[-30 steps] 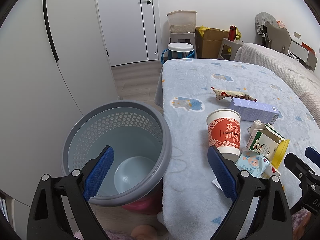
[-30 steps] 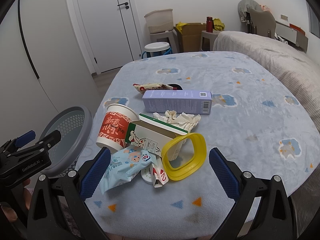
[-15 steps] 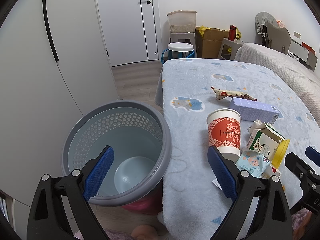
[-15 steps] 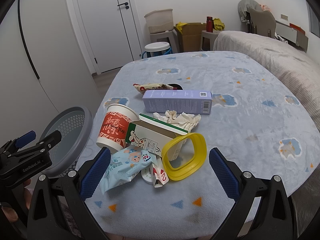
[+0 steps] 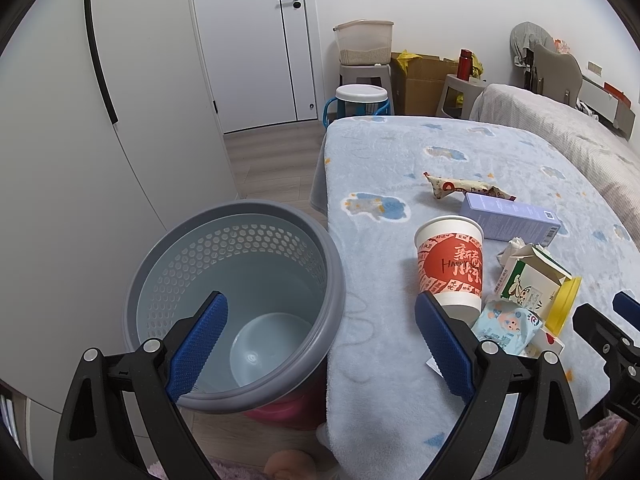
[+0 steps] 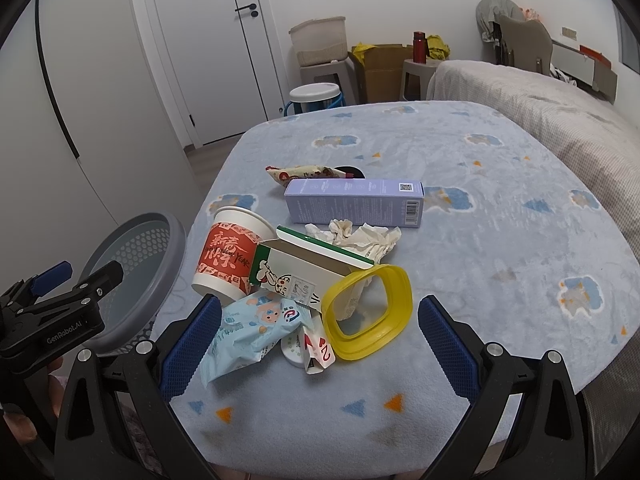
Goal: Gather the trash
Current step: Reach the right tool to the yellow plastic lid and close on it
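nothing has moved since a second ago: both views match the earlier frames, both grippers hang where they were.

left gripper [image 5: 318,344]: jaws wide, nothing between them. it hangs over the gap between the grey perforated bin [image 5: 168,256] and the bench [image 5: 400,360] edge. bin holds no trash that i can see; it stands on the floor just beside the bench's left side.

right gripper [image 6: 320,338]: jaws wide, nothing held. it faces the trash pile head-on from the near edge of the bench.

trash, all on the blue blanket, near-left part of the bench:
- red paper cup [image 6: 228,258], upright, nearest the bin
- green-and-white carton [image 6: 304,268], flap open, touching the cup
- pale blue snack packet [image 6: 256,328], nearest piece, just ahead of the right gripper's left finger
- yellow ring lid [image 6: 366,308], leaning on the carton
- crumpled tissue [image 6: 360,236] behind the carton
- lilac box [image 6: 352,202], long axis running left-right across the view
- red-and-cream wrapper [image 6: 304,172], farthest

judgement: task not yet begun. the packet lies straight ahead of the right gripper, so the right is better placed for the first pick. the cup is closer to the left gripper, just ahead of its right finger.
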The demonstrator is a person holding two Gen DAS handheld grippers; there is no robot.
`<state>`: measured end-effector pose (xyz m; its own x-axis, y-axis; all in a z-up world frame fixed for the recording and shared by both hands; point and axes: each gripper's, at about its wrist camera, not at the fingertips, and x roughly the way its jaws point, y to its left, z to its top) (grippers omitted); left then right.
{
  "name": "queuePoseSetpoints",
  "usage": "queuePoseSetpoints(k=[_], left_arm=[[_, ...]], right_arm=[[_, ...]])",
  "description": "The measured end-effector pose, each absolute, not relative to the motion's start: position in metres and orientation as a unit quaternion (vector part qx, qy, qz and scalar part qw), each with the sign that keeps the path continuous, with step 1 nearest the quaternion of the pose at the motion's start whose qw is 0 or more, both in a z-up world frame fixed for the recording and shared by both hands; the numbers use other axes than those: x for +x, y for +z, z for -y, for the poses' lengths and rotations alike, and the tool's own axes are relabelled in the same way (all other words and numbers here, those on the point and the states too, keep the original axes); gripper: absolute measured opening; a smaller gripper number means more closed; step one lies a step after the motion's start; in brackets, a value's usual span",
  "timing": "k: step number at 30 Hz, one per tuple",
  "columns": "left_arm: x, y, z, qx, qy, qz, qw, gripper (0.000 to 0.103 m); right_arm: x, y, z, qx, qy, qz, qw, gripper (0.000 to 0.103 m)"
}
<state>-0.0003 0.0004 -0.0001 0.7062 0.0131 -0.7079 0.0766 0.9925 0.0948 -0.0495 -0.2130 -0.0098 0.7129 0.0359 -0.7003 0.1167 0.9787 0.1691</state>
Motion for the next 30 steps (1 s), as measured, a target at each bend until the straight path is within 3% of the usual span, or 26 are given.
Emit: queuePoseSetpoints(k=[30], left_arm=[[0.009,-0.019,0.012,0.063,-0.052,-0.415,0.906,0.090]], right_arm=[[-0.010,-0.057,0.254,0.128,0.045,-0.459,0.878,0.096]])
